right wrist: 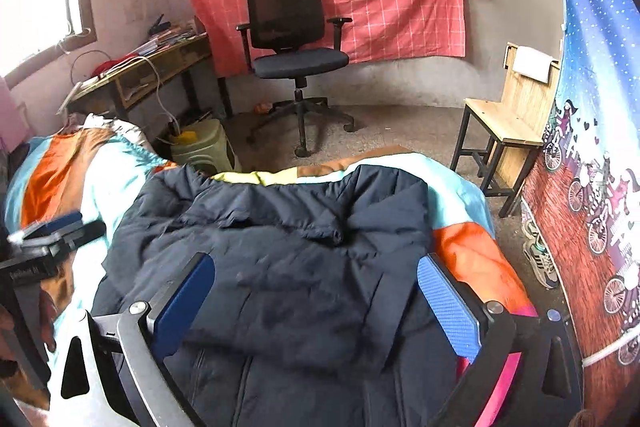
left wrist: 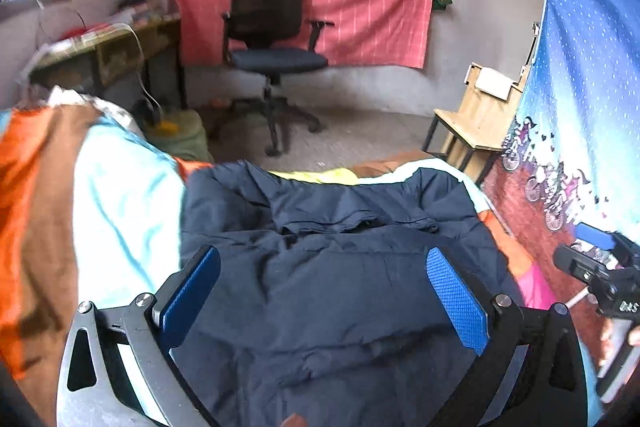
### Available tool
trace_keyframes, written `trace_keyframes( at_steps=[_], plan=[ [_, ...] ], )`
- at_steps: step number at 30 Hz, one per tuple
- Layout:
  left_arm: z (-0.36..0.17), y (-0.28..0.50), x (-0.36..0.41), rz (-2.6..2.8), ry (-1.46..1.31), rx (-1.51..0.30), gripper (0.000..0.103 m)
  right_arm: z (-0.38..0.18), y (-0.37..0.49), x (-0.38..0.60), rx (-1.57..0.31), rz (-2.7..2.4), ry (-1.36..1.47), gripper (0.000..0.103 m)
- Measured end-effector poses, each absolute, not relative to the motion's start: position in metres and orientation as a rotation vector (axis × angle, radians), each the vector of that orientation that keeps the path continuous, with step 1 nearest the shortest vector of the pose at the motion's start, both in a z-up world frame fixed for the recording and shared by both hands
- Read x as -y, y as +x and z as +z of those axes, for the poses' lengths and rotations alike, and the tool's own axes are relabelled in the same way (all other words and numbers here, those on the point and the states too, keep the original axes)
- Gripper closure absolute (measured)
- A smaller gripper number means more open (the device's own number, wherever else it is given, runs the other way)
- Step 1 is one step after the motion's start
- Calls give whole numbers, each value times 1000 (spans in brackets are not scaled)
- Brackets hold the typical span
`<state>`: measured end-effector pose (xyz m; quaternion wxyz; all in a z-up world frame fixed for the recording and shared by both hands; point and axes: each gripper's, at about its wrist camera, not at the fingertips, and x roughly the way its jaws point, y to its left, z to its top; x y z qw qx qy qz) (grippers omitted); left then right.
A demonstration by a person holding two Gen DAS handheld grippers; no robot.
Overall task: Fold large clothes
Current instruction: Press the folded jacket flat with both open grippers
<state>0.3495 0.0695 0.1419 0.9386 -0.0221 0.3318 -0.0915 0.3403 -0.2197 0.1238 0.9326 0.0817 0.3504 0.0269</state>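
Navy jacket (right wrist: 280,267) within bedspread (right wrist: 464,203) edges

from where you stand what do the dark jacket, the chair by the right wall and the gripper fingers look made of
Dark jacket: likely matte synthetic shell with padding; puffy, softly creased, little shine.
Chair by the right wall: pale unpainted wood or plywood panels on a dark, probably metal, frame.
Fingers: blue pads with a fine knurled grid, probably rubber or plastic, on metal arms with bolts.

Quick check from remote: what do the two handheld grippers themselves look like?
Both match: left gripper and right gripper each have two flat fingers faced with blue textured pads, silver and black metal brackets with round bolts, and a white body. No sleeves show.
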Motion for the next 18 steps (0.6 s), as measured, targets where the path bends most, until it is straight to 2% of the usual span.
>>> trace_keyframes(
  at_steps=[10, 18],
  plan=[
    [143, 280, -71, -212, 79, -662, 2, 142, 251, 191, -737, 58, 35, 0],
    [109, 239, -72, -326, 91, -732, 2, 131, 218, 166, -825, 125, -109, 0]
  ],
)
